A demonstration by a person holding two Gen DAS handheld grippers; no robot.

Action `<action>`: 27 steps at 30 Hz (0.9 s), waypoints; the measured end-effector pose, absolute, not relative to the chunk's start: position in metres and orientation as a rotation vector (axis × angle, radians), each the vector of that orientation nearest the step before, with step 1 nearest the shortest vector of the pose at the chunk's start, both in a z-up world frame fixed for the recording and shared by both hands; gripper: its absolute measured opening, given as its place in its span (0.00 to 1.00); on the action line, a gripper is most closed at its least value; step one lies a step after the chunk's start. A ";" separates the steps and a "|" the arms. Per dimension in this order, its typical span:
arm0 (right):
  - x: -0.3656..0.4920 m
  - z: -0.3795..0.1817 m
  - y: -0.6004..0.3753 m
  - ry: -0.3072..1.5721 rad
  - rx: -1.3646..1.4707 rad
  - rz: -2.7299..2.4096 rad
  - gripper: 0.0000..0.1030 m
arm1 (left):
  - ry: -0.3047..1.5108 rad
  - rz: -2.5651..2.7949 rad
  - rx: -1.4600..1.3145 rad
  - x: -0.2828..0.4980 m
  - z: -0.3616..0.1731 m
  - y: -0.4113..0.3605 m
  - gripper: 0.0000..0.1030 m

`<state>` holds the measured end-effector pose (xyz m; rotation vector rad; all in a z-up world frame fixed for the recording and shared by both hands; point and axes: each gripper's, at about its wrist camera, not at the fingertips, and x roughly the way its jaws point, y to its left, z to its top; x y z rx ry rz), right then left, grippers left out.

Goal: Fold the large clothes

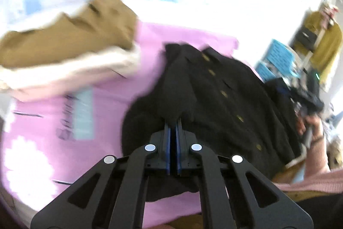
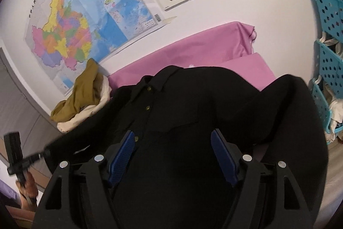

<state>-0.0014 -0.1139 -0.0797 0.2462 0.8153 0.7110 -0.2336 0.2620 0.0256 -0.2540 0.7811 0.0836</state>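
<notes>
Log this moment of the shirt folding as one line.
stage: folding black shirt on pink sheet | left gripper: shut, shirt fabric at its tips | right gripper: open over shirt, not gripping

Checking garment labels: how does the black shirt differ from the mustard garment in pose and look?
The black shirt lies spread front-up across the pink cover, collar and gold buttons showing; the mustard garment sits crumpled in a heap against the wall. The black shirt is under both grippers; the mustard garment lies off to the side on a cream cloth. Both rest on the same surface.
</notes>
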 end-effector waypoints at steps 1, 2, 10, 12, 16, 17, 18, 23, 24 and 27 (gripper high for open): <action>-0.001 -0.081 -0.113 0.816 0.250 0.712 0.70 | 0.776 0.145 -0.237 -0.233 0.030 0.269 0.04; -0.001 -0.083 -0.112 0.818 0.252 0.717 0.70 | 0.768 0.224 -0.223 -0.232 0.034 0.282 0.04; 0.001 -0.098 -0.111 0.869 0.259 0.729 0.70 | 1.024 0.719 -0.127 -0.199 -0.035 0.361 0.36; -0.004 -0.099 -0.110 0.876 0.240 0.739 0.70 | 1.001 0.621 -0.220 -0.203 -0.042 0.361 0.30; -0.014 -0.099 -0.111 0.877 0.205 0.757 0.72 | 0.793 0.154 -0.401 -0.232 -0.022 0.335 0.54; -0.018 -0.099 -0.112 0.876 0.203 0.763 0.73 | 0.763 0.059 -0.386 -0.236 -0.020 0.321 0.60; -0.021 -0.101 -0.112 0.877 0.205 0.774 0.73 | 0.754 0.015 -0.357 -0.236 -0.020 0.308 0.60; -0.031 -0.106 -0.104 0.888 0.186 0.806 0.74 | 0.865 -0.153 -0.255 -0.223 -0.052 0.265 0.63; -0.032 -0.106 -0.103 0.891 0.189 0.813 0.75 | 0.886 -0.159 -0.278 -0.222 -0.060 0.266 0.63; -0.034 -0.109 -0.099 0.896 0.189 0.826 0.75 | 0.885 -0.196 -0.357 -0.233 -0.069 0.271 0.65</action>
